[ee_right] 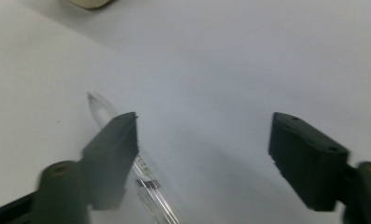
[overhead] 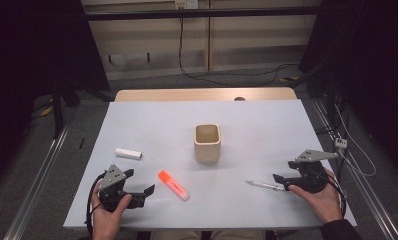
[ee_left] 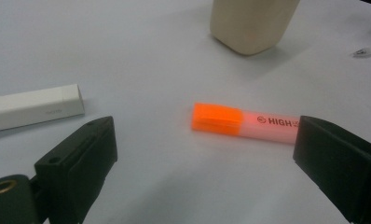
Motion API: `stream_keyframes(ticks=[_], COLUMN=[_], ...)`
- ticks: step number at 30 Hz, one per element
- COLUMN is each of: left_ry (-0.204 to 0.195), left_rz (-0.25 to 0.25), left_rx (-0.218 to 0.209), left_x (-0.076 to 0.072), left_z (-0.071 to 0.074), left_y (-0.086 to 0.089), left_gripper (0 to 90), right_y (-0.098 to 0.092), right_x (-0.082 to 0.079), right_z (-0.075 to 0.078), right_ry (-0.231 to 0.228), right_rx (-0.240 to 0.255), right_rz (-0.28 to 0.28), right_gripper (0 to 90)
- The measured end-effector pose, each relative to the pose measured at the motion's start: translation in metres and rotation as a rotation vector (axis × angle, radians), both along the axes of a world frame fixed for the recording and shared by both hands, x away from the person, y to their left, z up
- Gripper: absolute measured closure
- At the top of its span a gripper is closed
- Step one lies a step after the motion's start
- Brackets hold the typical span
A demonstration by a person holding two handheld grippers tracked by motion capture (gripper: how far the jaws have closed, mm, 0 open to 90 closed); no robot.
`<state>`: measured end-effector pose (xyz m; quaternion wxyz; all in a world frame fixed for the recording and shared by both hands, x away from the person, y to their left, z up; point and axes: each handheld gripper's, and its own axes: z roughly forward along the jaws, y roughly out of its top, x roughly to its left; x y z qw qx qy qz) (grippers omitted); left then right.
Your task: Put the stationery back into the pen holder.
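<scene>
Pen, clear-barrelled, lay on table beside right gripper, whose jaws stood spread w/ nothing pinched. Left gripper likewise spread, facing orange highlighter.

highlighter: orange cap, pale pink body, black lettering | pen: clear | cup: beige | stick: white | table: white | grippers' jaws: black

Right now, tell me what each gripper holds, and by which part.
Nothing is held. The left gripper stands open before the orange-capped pink highlighter; the right gripper stands open, the clear plastic pen lying loose by one jaw.
</scene>
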<state>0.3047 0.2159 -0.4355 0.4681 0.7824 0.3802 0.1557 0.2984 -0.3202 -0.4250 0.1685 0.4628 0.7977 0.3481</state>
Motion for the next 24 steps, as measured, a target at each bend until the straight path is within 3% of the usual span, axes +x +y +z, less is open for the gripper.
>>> stream_keyframes(ticks=[3, 10, 14, 24], left_ry=[0.0, 0.001, 0.0, 0.002], left_rz=[0.0, -0.001, -0.002, -0.002], left_rx=[0.005, 0.006, 0.008, 0.009], left_x=[0.0, 0.0, 0.0, 0.0], left_z=[0.0, 0.0, 0.0, 0.0], left_y=[0.0, 0.0, 0.0, 0.0], left_gripper=[5.9, 6.0, 6.0, 6.0], right_y=[0.003, 0.015, 0.025, 0.042], right_x=[0.004, 0.014, 0.019, 0.028], right_z=[-0.001, 0.006, 0.008, 0.008], right_ry=[0.032, 0.051, 0.064, 0.128], right_rx=[0.012, -0.005, 0.001, -0.079], right_rz=[0.024, 0.092, 0.147, 0.273], right_gripper=[16.6, 13.8, 19.6, 24.3])
